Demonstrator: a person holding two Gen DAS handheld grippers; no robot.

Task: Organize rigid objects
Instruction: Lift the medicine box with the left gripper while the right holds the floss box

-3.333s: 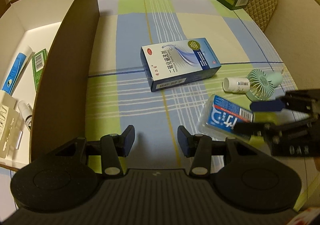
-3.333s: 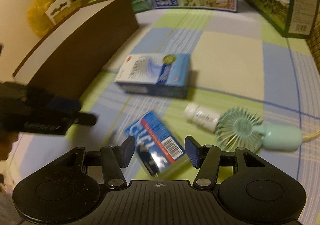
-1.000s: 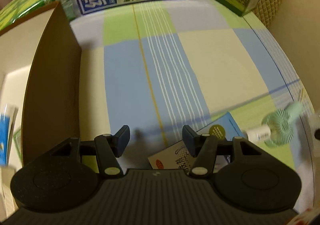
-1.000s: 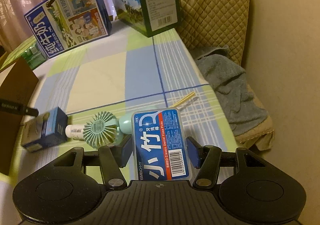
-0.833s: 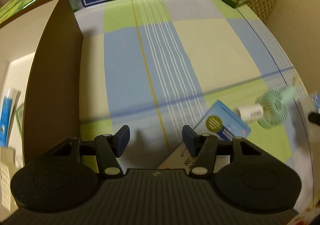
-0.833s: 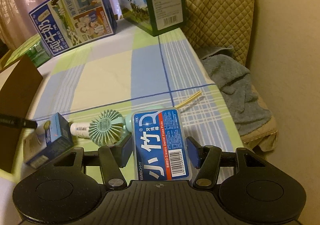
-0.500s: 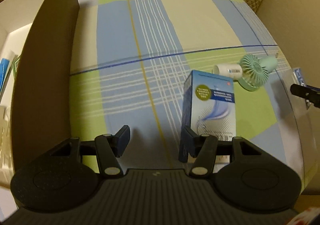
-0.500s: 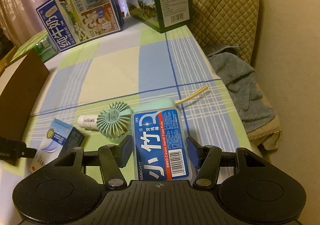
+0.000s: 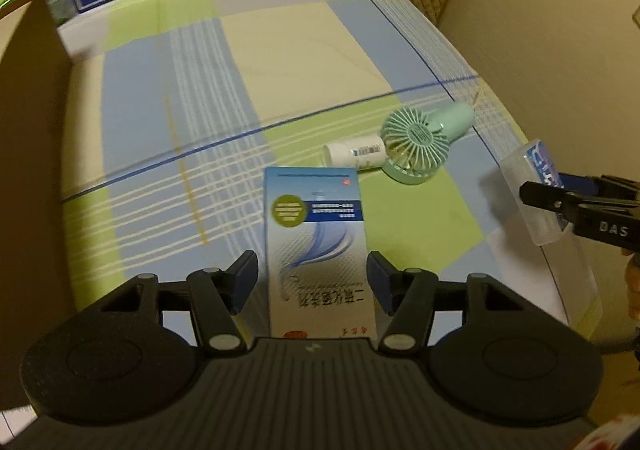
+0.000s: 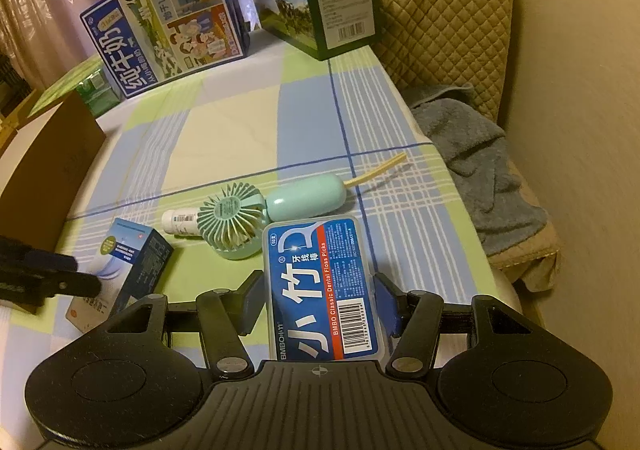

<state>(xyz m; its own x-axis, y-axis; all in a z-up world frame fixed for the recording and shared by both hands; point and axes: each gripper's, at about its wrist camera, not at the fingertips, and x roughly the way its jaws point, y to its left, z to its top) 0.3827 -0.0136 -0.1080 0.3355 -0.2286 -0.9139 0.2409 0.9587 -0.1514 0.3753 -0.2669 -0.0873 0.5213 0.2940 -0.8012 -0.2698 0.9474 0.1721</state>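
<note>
Blue-white medicine box (image 9: 316, 238) flat on checked cloth, lengthwise btwn left gripper (image 9: 312, 280) fingers. Clear floss-pick case (image 10: 322, 290), blue label up, clamped in right gripper (image 10: 320, 302), off cloth.

Dim, warm yellowish indoor light. Fisheye bends the edges and darkens the corners. The left wrist view is motion-blurred, the right one sharper; soft shadows fall on the tabletop (image 10: 240, 118).

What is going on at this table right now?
A person is tidying small items with two tools. The right hand-held gripper is shut on the floss pick box, held above the checked tablecloth. The left hand-held gripper is open, its fingers either side of the blue medicine box lying on the cloth. A mint fan and a small white bottle lie beyond.
</note>
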